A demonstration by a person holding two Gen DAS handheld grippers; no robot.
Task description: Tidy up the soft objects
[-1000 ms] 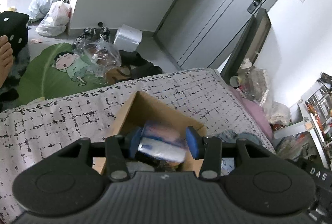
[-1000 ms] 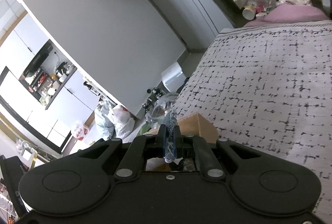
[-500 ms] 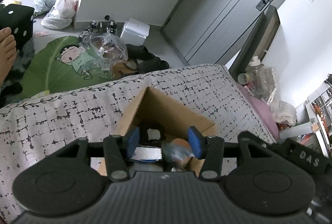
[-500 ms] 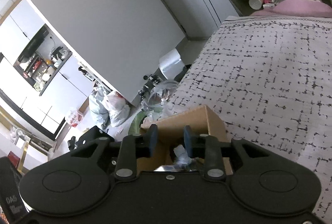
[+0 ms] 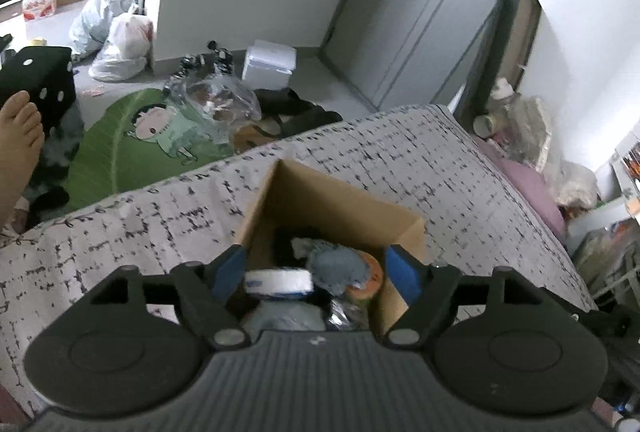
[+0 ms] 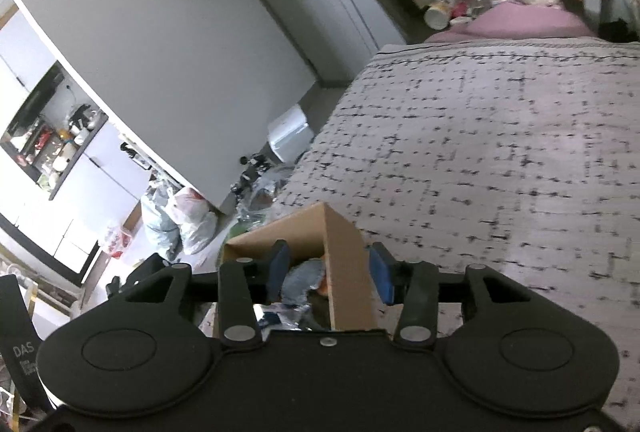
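Note:
An open cardboard box point(image 5: 320, 199) stands on the patterned bedspread point(image 5: 120, 228). Inside lie a white and blue packet point(image 5: 280, 282), a grey-blue soft object point(image 5: 340, 268), something orange point(image 5: 370, 280) and dark items. My left gripper point(image 5: 316, 272) is open and empty just above the box's near side. My right gripper point(image 6: 328, 270) is open and empty over the same box point(image 6: 344, 252), straddling its right wall; the grey-blue object point(image 6: 302, 282) shows between its fingers.
The bedspread point(image 6: 500, 151) stretches to the right of the box. Beyond the bed's edge the floor holds a green cartoon mat point(image 5: 132, 143), plastic bags point(image 5: 120, 47), a white container point(image 5: 268, 63) and a black dice cushion point(image 5: 36, 79). A bare foot point(image 5: 16, 151) is at left.
My left gripper let go of the white and blue packet, which now lies in the box, and opened wide. My right gripper let go of a crinkly plastic piece and opened wide.

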